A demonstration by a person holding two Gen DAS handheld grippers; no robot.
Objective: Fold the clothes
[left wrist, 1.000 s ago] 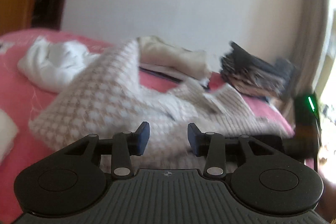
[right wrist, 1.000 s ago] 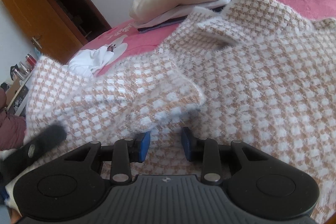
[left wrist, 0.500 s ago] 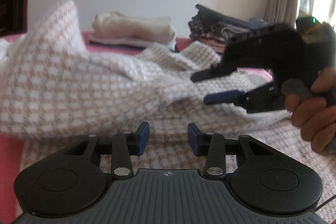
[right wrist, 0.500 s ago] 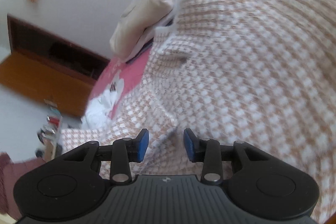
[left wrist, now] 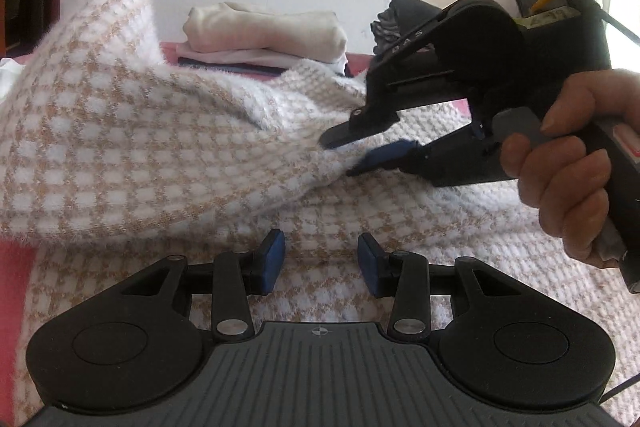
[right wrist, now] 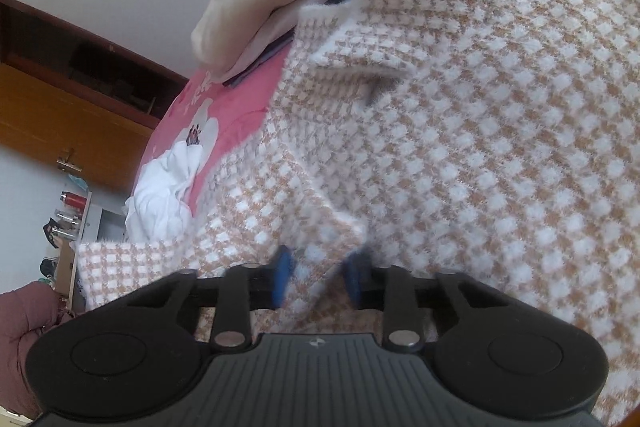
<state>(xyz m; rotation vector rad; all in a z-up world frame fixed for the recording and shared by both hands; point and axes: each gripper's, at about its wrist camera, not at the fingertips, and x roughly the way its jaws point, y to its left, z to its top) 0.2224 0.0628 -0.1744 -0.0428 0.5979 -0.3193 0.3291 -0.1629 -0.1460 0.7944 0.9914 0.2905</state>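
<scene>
Here the checked sweater (left wrist: 132, 131) lies over the bed (left wrist: 16, 267), filling mid-frame. The right hand-held gripper (left wrist: 346, 155) has just been closing on a raised fold at centre-right — nearer it. The left hand-held gripper (left wrist: 320, 261) hovers open, empty, lower-centre.

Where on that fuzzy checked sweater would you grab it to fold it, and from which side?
Best at the raised sleeve edge of the sweater, where the right gripper has just been closing its jaws around the fabric. That edge stands clear of the flat body, so the fingers can probably slip over and under it from the sweater's open side.
</scene>
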